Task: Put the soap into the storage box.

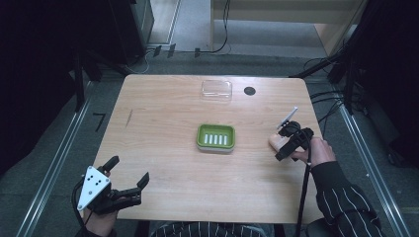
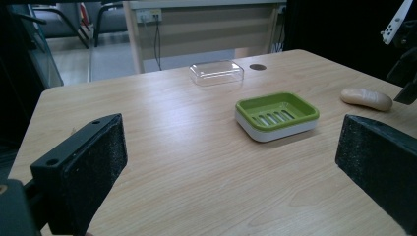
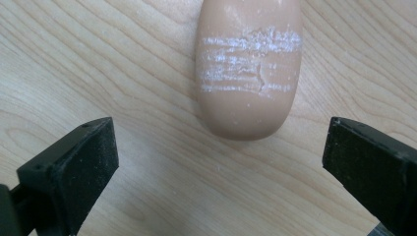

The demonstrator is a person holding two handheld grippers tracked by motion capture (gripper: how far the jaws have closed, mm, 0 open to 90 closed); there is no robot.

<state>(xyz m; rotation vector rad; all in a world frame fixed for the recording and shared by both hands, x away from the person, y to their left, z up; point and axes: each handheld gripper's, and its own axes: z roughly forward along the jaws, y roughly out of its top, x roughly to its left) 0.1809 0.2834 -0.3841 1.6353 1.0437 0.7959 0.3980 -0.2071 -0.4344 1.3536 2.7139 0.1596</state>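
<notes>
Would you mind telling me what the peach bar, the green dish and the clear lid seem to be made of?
The peach bar looks like matte soap: white scuffed streaks. The green dish looks like smooth plastic, its slotted green tray on a white base. The clear lid is see-through and glossy, probably hard plastic.

In the high view, the right gripper [image 1: 288, 141] is covering most of the soap bar [image 1: 274, 142], leaving just a pale end peeking out near the desk's [image 1: 163, 148] right edge. In the right gripper view, the picture's top edge is cutting off the soap's far end. In the left gripper view, the right-hand jaw is running off the picture's right edge, and the right gripper [image 2: 403, 59] is showing only partly at the upper right corner.
</notes>
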